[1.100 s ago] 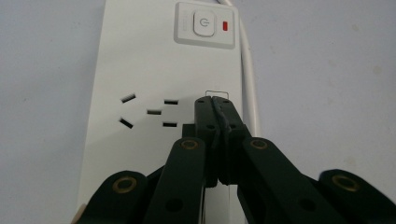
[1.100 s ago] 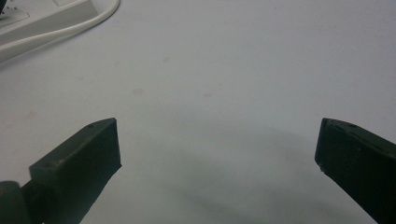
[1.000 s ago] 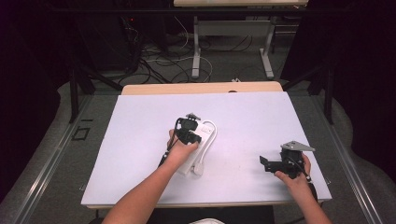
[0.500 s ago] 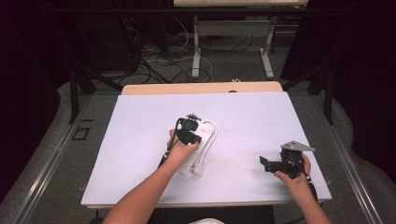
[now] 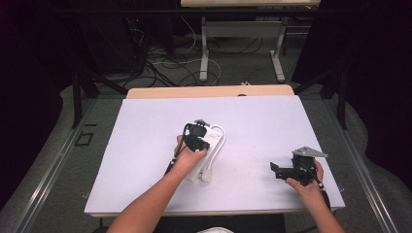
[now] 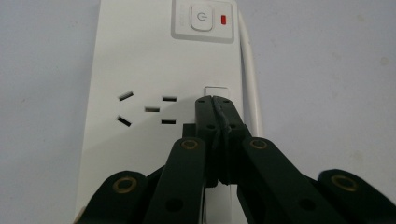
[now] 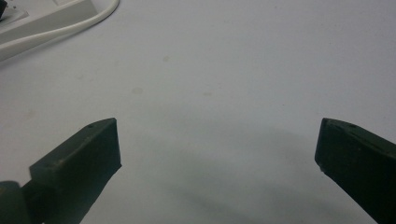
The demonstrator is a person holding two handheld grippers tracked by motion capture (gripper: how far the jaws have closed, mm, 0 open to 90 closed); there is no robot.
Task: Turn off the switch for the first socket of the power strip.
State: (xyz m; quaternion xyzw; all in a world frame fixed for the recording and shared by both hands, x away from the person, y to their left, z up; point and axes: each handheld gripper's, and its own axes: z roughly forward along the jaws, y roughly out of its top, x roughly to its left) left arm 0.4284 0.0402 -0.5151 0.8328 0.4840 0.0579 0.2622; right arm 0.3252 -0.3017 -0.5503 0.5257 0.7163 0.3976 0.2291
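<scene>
A white power strip lies on the white table top, with a round power button, a small red light and a socket's slots. Its white cable loops beside it and ends in a plug. My left gripper is shut with nothing between the jaws. Its tips stand over the strip, right at a small white rectangle beside the slots. From above, the left gripper sits over the strip. My right gripper is open and empty, low over bare table at the right.
The white top ends close to the right hand at the front and right edges. A wooden strip runs along the far edge. Beyond it are desk legs and loose floor cables.
</scene>
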